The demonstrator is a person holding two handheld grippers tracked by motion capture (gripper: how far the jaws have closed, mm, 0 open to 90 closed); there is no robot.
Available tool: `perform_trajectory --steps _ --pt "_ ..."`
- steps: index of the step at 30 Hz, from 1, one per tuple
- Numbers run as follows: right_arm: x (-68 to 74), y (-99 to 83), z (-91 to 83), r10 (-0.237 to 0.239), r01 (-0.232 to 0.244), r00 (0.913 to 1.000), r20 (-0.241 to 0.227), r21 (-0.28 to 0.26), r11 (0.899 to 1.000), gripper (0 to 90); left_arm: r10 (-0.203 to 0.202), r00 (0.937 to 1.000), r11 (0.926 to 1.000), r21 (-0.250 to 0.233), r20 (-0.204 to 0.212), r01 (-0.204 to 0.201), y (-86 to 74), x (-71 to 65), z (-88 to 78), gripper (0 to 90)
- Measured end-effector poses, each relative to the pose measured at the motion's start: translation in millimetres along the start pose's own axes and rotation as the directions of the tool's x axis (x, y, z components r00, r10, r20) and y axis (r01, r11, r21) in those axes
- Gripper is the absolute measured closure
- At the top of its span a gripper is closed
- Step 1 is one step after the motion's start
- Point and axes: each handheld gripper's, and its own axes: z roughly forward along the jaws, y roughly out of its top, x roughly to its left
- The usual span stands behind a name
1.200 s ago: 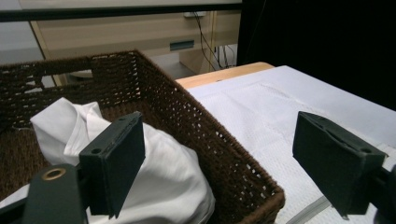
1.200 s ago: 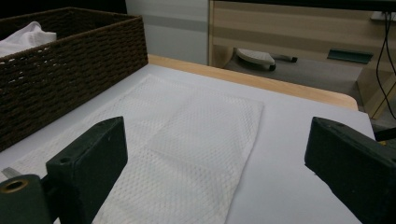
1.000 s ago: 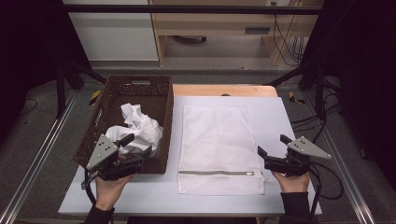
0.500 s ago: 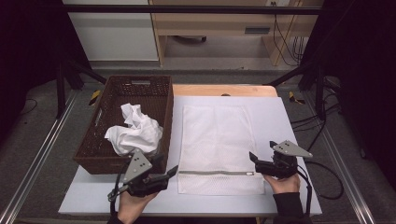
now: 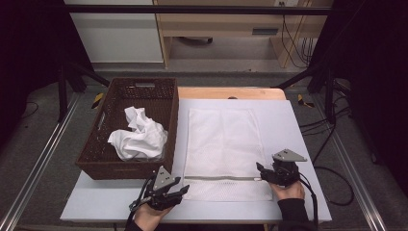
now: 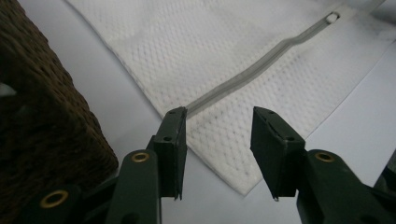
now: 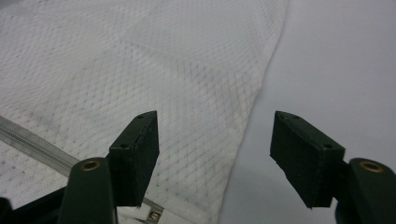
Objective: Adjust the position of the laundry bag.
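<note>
A pale grey table (image 5: 298, 125) stands in a dim room, with dark floor and metal rails around it. The left gripper (image 5: 179, 191) hangs low at the near left corner of a flat white mesh laundry bag (image 5: 223, 144); its jaws have just been closing and now stand half apart, the bag's corner and the end of the grey zip (image 6: 243, 74) lying between and under them, not yet pinched. The right gripper (image 5: 260, 171) sits at the bag's near right edge, jaws wide and only lately begun to narrow, one over the mesh and one over bare table, holding nothing; the white zip pull (image 7: 152, 214) shows just at the foot of its mesh-side jaw.

The bag lies with its long axis running away from the person, the zip crossing it near the close end. No readable writing shows on it.

To the left, just beside the bag, stands a dark brown woven basket (image 5: 94, 156) holding a crumpled white cloth (image 5: 139, 137). Right of the bag the table is bare to its edge.
</note>
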Motion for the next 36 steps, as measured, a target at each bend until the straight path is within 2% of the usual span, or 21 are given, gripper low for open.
perform_trajectory --steps 1,2,3,4,5,7,9,10,13,15,16,19,22,23,24,26,29,30,33,35,36 --pt "-1.7 -1.8 3.0 0.018 -0.018 0.9998 -0.012 0.014 1.000 35.2 0.005 1.0000 0.9996 0.026 -0.004 -0.005 -2.2 -0.3 5.8 58.2" --pt "-2.3 -2.4 3.8 0.019 -0.019 0.9998 -0.009 0.021 1.000 36.1 0.005 1.0000 0.9996 0.026 -0.004 -0.005 -2.2 -0.3 5.8 59.5" --pt "-2.3 -2.9 4.8 0.031 -0.031 0.9995 -0.003 0.030 0.999 38.2 0.019 0.9996 0.9983 0.055 -0.022 -0.017 -4.6 -1.6 11.7 60.8" --pt "-2.3 -2.9 4.8 0.031 -0.031 0.9995 -0.003 0.030 0.999 38.2 0.019 0.9996 0.9983 0.055 -0.022 -0.017 -4.6 -1.6 11.7 61.8" --pt "-5.0 -4.6 8.8 0.042 -0.041 0.9991 -0.007 0.045 0.998 41.4 0.023 0.9994 0.9965 0.081 -0.025 -0.021 -7.1 -2.9 17.3 63.2" --pt "-6.0 -5.8 12.8 0.052 -0.051 0.9985 -0.017 0.068 0.996 43.0 0.021 0.9997 0.9949 0.099 -0.014 -0.020 -8.6 -5.2 21.2 64.6" --pt "-5.8 -6.7 16.5 0.053 -0.052 0.9986 -0.009 0.089 0.995 44.5 0.029 0.9993 0.9940 0.106 -0.023 -0.026 -9.1 -7.2 23.0 65.8" --pt "-5.9 -6.9 18.1 0.053 -0.052 0.9985 -0.010 0.096 0.994 45.3 0.050 0.9977 0.9932 0.107 -0.045 -0.045 -8.8 -10.9 23.6 67.1" --pt "-6.7 -7.3 20.8 0.054 -0.053 0.9985 -0.008 0.105 0.993 46.8 0.042 0.9979 0.9940 0.104 -0.049 -0.037 -8.5 -12.1 24.5 72.2" --pt "-6.6 -7.6 23.3 0.060 -0.058 0.9981 -0.010 0.118 0.991 51.4 0.056 0.9968 0.9929 0.108 -0.057 -0.050 -8.1 -13.3 24.8 76.6" --pt "-4.9 -8.0 25.0 0.066 -0.064 0.9978 -0.012 0.123 0.990 56.0 0.069 0.9953 0.9922 0.108 -0.068 -0.062 -7.9 -15.0 25.3 81.7" --pt "-3.1 -7.8 25.2 0.069 -0.066 0.9973 -0.024 0.119 0.991 63.9 0.078 0.9941 0.9919 0.107 -0.076 -0.070 -7.8 -15.1 25.6 86.7" --pt "-3.2 -7.2 25.9 0.081 -0.076 0.9958 -0.043 0.113 0.991 72.7 0.078 0.9946 0.9915 0.110 -0.069 -0.070 -7.9 -13.5 24.6 87.7" --pt "-3.2 -7.2 25.9 0.081 -0.076 0.9958 -0.043 0.113 0.991 72.7 0.072 0.9949 0.9926 0.103 -0.070 -0.065 -8.3 -13.0 24.5 87.7" --pt "-3.6 -6.4 28.3 0.086 -0.080 0.9947 -0.056 0.107 0.991 79.2 0.077 0.9940 0.9912 0.113 -0.078 -0.068 -9.1 -10.3 21.6 87.7" --pt "-3.1 -5.1 30.4 0.088 -0.081 0.9938 -0.069 0.100 0.992 83.1 0.073 0.9936 0.9921 0.108 -0.086 -0.063 -11.2 -7.0 18.9 87.6" --pt "-1.8 -0.1 33.6 0.077 -0.070 0.9937 -0.081 0.085 0.994 84.4 0.058 0.9947 0.9935 0.102 -0.085 -0.050 -13.2 -3.9 17.2 87.5" --pt "0.3 2.0 35.5 0.056 -0.050 0.9958 -0.072 0.081 0.995 85.2 0.053 0.9951 0.9942 0.098 -0.084 -0.044 -13.9 -3.1 17.1 87.3" --pt "3.6 3.4 37.2 0.044 -0.039 0.9976 -0.052 0.105 0.994 85.7 0.076 0.9924 0.9932 0.096 -0.097 -0.067 -14.6 -4.8 17.7 86.6" --pt "3.2 2.8 35.7 0.033 -0.028 0.9985 -0.044 0.118 0.993 86.0 0.076 0.9924 0.9934 0.093 -0.096 -0.067 -14.5 -4.6 18.0 86.4" --pt "3.8 2.9 34.3 0.046 -0.041 0.9980 -0.042 0.119 0.992 86.4 0.073 0.9928 0.9937 0.092 -0.095 -0.064 -14.5 -4.1 18.1 86.5"
